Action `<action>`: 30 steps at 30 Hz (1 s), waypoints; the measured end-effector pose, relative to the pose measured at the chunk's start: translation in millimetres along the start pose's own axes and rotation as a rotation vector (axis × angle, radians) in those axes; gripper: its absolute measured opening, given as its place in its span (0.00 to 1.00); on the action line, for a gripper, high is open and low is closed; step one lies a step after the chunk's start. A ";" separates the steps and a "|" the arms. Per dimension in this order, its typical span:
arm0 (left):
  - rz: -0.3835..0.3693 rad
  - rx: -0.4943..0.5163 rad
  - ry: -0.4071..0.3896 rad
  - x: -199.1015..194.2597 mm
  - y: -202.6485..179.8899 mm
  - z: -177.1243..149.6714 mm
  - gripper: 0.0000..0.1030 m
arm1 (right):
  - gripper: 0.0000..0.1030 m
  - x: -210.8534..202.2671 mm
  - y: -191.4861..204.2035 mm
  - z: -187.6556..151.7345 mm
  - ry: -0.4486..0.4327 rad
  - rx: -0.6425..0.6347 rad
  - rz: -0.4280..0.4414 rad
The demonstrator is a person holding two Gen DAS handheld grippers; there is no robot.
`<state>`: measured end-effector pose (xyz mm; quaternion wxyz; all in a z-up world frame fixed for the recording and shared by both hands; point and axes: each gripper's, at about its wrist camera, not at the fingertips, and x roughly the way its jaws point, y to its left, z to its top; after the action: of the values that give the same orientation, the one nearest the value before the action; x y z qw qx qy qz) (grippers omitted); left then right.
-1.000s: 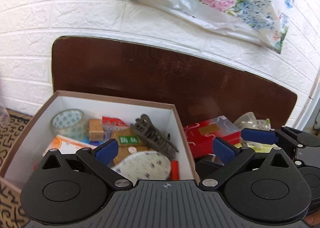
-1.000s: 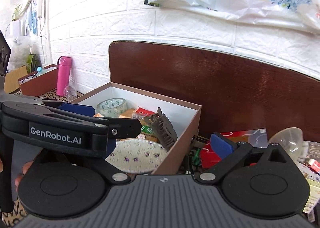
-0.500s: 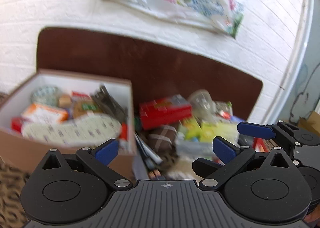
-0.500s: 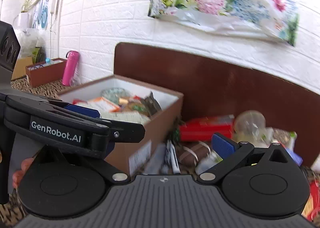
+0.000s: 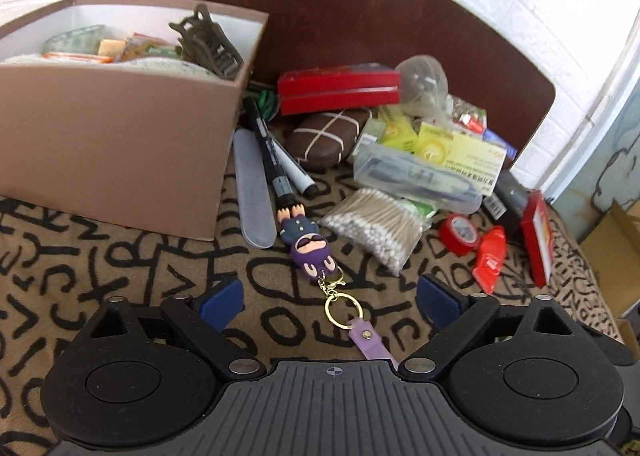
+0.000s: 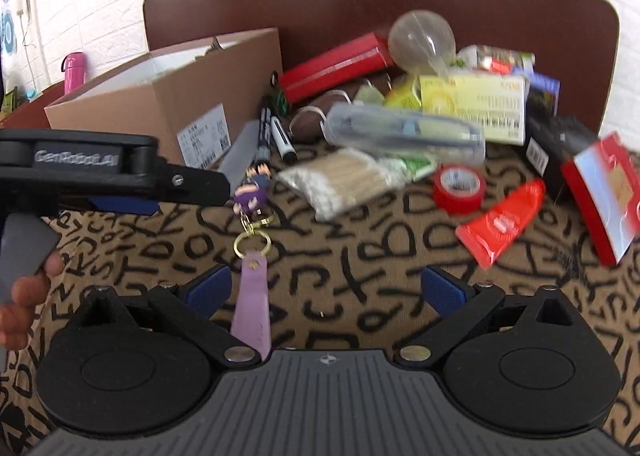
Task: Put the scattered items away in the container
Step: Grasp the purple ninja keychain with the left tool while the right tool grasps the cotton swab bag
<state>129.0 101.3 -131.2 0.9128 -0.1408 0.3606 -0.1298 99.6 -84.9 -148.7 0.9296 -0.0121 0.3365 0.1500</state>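
- The left claw (image 5: 330, 298) sits at the bottom of its own view, its blue pads (image 5: 222, 298) spread wide. They have just been closing a little, and nothing is pressed between them.
- Between those pads, on the tan cloth with black letters (image 5: 100, 276) that covers the counter, lies a purple cartoon-figure keychain with a gold ring and lilac strap (image 5: 310, 250). It is not gripped.
- The right claw (image 6: 326, 290) fills the bottom of its view, jaws apart and not clamped on anything. The lilac strap lies just inside its left pad.
- A brown cardboard box with a white inside (image 5: 120, 128) stands at upper left. It holds a grey hair clip (image 5: 208, 44) and other small items.
- Just right of the box lie a flat grey case (image 5: 252, 192) and two marker pens (image 5: 276, 164).
- At centre right is a clear bag of cotton swabs (image 5: 374, 222), with a roll of red tape (image 5: 458, 234) and a red sachet (image 5: 488, 258) further right.
- Behind them are a long red box (image 5: 338, 90), a brown pouch tied with white cord (image 5: 326, 134), a clear plastic case (image 5: 416, 176) and a yellow packet (image 5: 460, 154).
- A person's fingers (image 6: 28, 298) show at the left edge of the right view.
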 end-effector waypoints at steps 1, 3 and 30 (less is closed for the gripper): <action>0.007 0.003 0.004 4.5 -1.0 0.1 0.86 | 0.94 1.7 -1.6 -1.6 0.006 0.005 -0.015; 0.017 -0.005 0.008 13.1 -1.6 0.0 0.81 | 0.91 7.0 -6.0 -2.4 0.017 0.013 -0.061; 0.069 -0.005 0.021 51.9 11.5 13.0 0.28 | 0.25 85.4 0.0 42.6 0.033 -0.086 0.032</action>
<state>176.3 96.4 -158.4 0.9126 -0.1293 0.3751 -0.0988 188.3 -56.6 -169.4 0.9200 -0.0492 0.3452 0.1788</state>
